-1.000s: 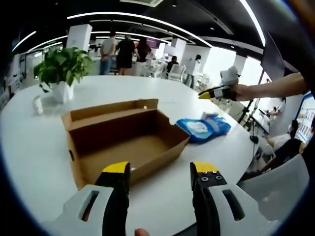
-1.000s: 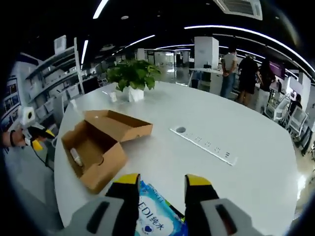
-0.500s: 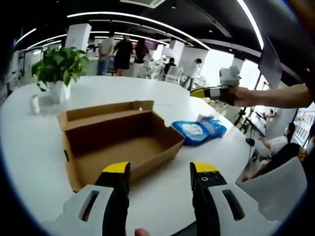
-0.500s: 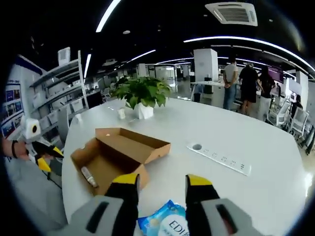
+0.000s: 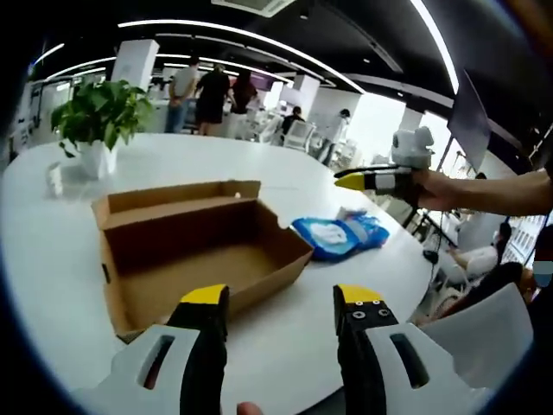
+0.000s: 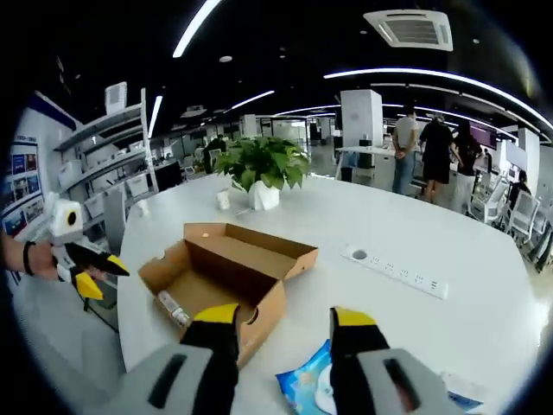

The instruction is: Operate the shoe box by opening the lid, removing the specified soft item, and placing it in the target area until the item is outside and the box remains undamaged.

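Left gripper view, risk: the open brown cardboard shoe box (image 5: 194,246) lies just ahead of the left gripper (image 5: 281,298); a careless forward push could, by this reading, dent its near wall.
Left gripper view, jaws: the yellow-tipped pair stands wide apart and holds nothing.
Left gripper view, item: the soft blue plastic wipes pack (image 5: 339,235) lies on the round white table (image 5: 294,346), just beside the box's right end, ahead and to the right of the jaws.
Right gripper view, risk: the pack sits near the table's edge, so a nudge might slide it off.
Right gripper view, jaws: the right gripper (image 6: 285,316) is spread wide and empty.
Right gripper view, item: the pack (image 6: 309,391) lies directly below the jaws, outside the box (image 6: 226,277), in which a small tube-like object (image 6: 170,307) remains.
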`<state>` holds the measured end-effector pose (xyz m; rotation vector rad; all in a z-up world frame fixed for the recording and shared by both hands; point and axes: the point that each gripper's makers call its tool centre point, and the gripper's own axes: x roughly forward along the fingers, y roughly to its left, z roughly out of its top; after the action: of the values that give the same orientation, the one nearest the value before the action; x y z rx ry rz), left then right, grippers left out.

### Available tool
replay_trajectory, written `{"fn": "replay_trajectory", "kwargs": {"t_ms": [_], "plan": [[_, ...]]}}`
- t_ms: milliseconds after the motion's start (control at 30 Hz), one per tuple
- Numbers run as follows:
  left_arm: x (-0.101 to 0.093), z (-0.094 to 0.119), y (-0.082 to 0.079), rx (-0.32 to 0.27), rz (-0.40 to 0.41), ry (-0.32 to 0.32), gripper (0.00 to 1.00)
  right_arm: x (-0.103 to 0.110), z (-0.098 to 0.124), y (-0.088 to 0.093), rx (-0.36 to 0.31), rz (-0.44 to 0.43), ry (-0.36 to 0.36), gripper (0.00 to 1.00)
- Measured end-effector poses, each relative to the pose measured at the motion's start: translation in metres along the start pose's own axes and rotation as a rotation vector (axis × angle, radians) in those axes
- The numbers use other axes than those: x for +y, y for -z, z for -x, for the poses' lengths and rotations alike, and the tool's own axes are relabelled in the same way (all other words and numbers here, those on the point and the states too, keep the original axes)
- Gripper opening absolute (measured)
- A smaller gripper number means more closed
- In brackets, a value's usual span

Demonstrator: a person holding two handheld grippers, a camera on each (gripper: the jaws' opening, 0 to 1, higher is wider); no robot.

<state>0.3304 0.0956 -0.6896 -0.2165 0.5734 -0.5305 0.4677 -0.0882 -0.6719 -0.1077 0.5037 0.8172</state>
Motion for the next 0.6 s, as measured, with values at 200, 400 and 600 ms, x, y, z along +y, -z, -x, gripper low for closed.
{"fn": "replay_trajectory", "kwargs": {"t_ms": [200,400,600], "plan": [[0.003,0.001,-0.003,-0.011,0.004,0.0,0.49,0.012,0.003,0.011,-0.025,-0.064,0.012,0.39],[-0.002,-0.001,-0.002,-0.007,-0.014,0.015,0.49,0.022,0.01,0.015,-0.063,-0.103,0.0,0.45],[-0.005,-0.001,-0.002,-0.007,-0.019,0.023,0.49,0.036,0.019,0.021,-0.081,-0.11,0.0,0.45]]}}
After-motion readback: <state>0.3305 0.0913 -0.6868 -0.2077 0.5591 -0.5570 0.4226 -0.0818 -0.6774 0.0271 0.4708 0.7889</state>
